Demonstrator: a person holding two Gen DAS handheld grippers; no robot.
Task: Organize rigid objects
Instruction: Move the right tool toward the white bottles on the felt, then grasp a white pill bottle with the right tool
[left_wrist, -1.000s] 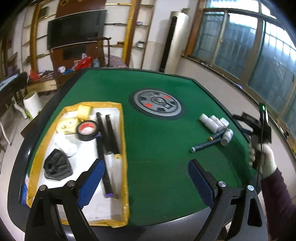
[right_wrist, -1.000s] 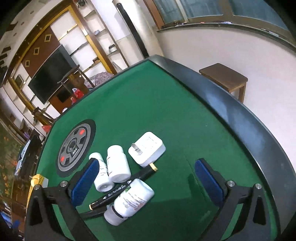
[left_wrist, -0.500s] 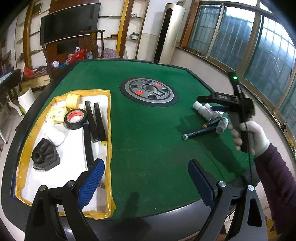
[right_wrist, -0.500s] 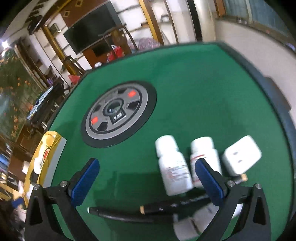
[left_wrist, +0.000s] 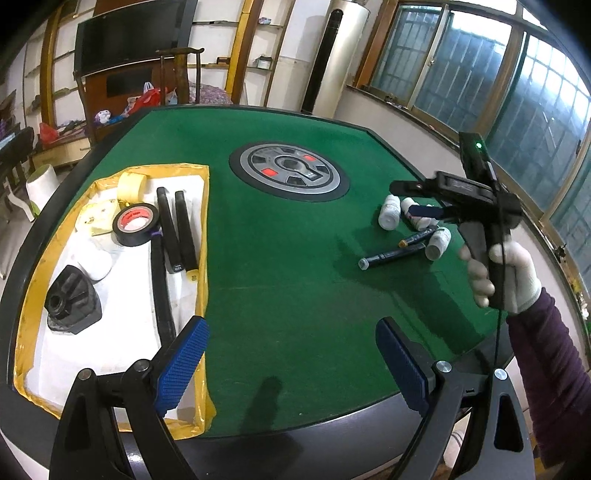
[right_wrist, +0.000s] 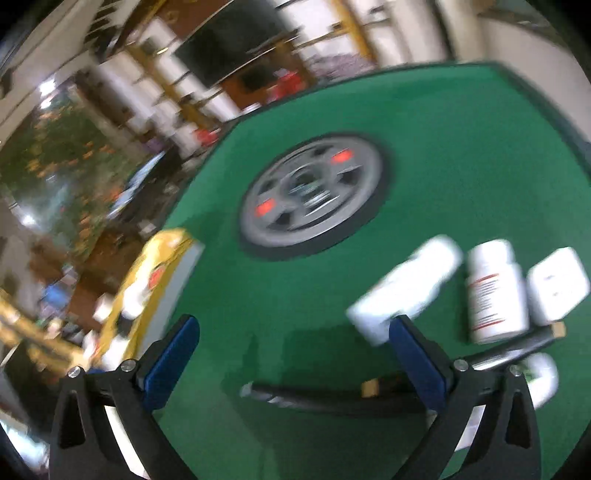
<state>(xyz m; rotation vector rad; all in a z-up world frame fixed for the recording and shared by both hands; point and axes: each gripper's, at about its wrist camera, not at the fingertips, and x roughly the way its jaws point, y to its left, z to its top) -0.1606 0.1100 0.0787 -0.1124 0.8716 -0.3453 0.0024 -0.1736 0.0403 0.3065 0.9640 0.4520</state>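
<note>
On the right of the green table (left_wrist: 280, 266) lie white bottles (left_wrist: 389, 212), a third bottle (left_wrist: 437, 243) and two dark pens (left_wrist: 391, 254). My right gripper (left_wrist: 413, 199), held by a gloved hand (left_wrist: 517, 273), hovers open just over them. Its own blurred view has it open (right_wrist: 295, 358), with one bottle (right_wrist: 402, 288) by the right pad, another bottle (right_wrist: 493, 288), a white plug (right_wrist: 556, 284) and a black pen (right_wrist: 332, 397) below. My left gripper (left_wrist: 291, 365) stands open and empty over the near table edge.
A yellow-rimmed tray (left_wrist: 205, 229) at the left holds a black tape roll (left_wrist: 135, 223), a yellow roll (left_wrist: 132, 184), black sticks (left_wrist: 173, 229) and a black rubber part (left_wrist: 72, 302). A round grey disc (left_wrist: 288, 171) sits mid-table. Windows and a wall run along the right.
The right gripper has swung left and come in over the bottles and pens, which now sit at the right of its blurred view. The left gripper has drawn back slightly.
</note>
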